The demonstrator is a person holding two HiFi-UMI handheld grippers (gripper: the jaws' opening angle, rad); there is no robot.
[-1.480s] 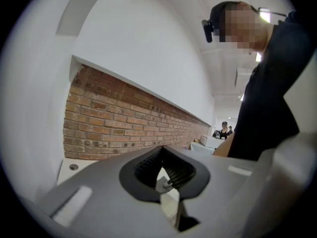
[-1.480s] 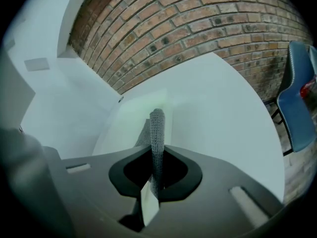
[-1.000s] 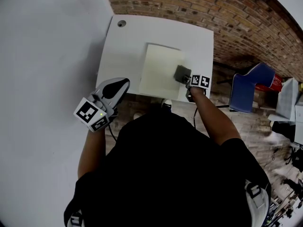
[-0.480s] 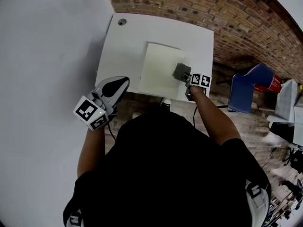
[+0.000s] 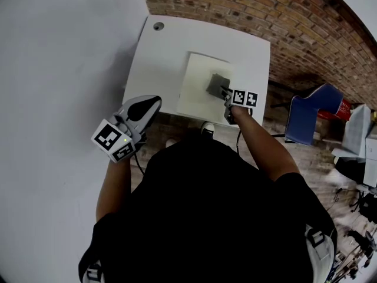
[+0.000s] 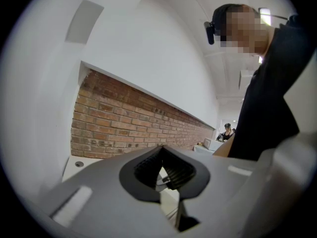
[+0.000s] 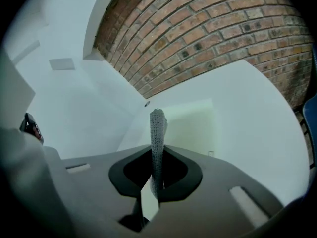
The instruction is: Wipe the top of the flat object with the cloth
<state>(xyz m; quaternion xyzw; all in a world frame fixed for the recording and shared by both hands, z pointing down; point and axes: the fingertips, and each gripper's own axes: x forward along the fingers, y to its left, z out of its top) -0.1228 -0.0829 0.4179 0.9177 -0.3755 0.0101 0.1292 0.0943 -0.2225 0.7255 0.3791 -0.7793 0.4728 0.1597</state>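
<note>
Right tool [image 5: 224, 92] is clamped on the grey cloth [image 5: 216, 84], which sits over the right part of the pale flat object [image 5: 194, 96] on the white surface [image 5: 156, 58]. Left tool [image 5: 145, 107] hangs beside the surface's near edge, its jaws together with nothing between them.

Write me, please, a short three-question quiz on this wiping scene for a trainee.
1. Which gripper grips the grey mesh cloth?
A) the left gripper
B) the right gripper
C) both

2. True or false: the cloth lies on the bare white table, clear of the pale flat board.

3. Fill in: the left gripper's fingers are ____, with nothing between them.

Key:
1. B.
2. False: the cloth is over the board.
3. shut.
</note>
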